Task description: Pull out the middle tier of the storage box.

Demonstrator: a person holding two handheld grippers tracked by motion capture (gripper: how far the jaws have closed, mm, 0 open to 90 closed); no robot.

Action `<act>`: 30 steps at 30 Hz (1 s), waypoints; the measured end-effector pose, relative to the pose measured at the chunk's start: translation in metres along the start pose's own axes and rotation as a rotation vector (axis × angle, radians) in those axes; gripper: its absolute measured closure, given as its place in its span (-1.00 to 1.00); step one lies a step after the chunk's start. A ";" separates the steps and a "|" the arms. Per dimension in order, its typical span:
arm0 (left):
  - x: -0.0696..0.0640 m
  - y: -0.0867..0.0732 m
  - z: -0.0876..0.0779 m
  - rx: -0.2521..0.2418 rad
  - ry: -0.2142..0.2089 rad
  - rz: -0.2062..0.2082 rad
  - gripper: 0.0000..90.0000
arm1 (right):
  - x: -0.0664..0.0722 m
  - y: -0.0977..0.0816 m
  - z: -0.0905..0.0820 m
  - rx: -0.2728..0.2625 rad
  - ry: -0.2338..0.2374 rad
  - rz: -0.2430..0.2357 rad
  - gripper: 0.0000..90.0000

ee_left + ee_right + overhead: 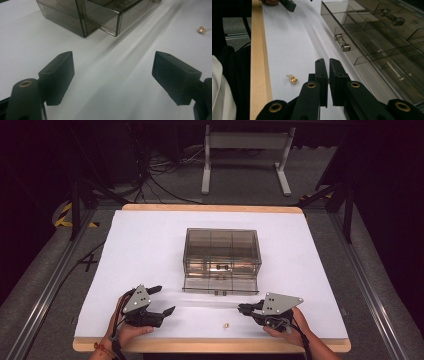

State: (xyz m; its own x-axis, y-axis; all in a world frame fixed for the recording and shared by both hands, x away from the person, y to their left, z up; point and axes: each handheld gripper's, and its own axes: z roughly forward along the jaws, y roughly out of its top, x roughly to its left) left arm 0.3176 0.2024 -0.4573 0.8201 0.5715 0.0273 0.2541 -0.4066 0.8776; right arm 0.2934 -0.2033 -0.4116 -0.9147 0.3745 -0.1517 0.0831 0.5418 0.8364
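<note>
A smoky see-through drawer box [221, 252] stands mid-table, its bottom drawer [220, 285] pulled out toward me. A tiny gold piece [226, 324] lies on the white sheet near the front edge, between my two hands. My left gripper [164, 300] rests at the front left, jaws wide open and empty; in the left gripper view [112, 72] the box corner [85, 22] lies ahead and the gold piece [202, 29] far right. My right gripper [242, 309] is shut at the front right, nothing seen between its jaws [327, 61]; the gold piece [292, 79] lies just left of them.
The drawers carry clear bar handles [342, 43]. The table's wooden front edge [258, 62] runs close behind the gold piece. A white sheet [150, 245] covers the table. Beyond the table stand a white frame [245, 155] and loose cables [160, 175] on the floor.
</note>
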 end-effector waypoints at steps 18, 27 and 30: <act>-0.002 -0.002 -0.002 -0.024 0.005 0.005 -0.62 | -0.015 0.028 -0.002 -0.054 -0.046 -0.010 0.92; -0.001 -0.002 -0.003 -0.026 0.011 0.012 -0.62 | -0.020 0.035 -0.006 -0.065 -0.067 -0.017 0.92; -0.001 -0.001 -0.002 -0.021 0.013 0.012 -0.62 | -0.023 0.038 -0.007 -0.068 -0.074 -0.011 0.92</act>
State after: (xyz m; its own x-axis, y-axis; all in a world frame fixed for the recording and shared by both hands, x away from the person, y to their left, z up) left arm 0.3148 0.2037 -0.4574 0.8166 0.5755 0.0439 0.2332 -0.3985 0.8870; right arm 0.3154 -0.1964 -0.3728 -0.8837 0.4243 -0.1975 0.0438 0.4951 0.8677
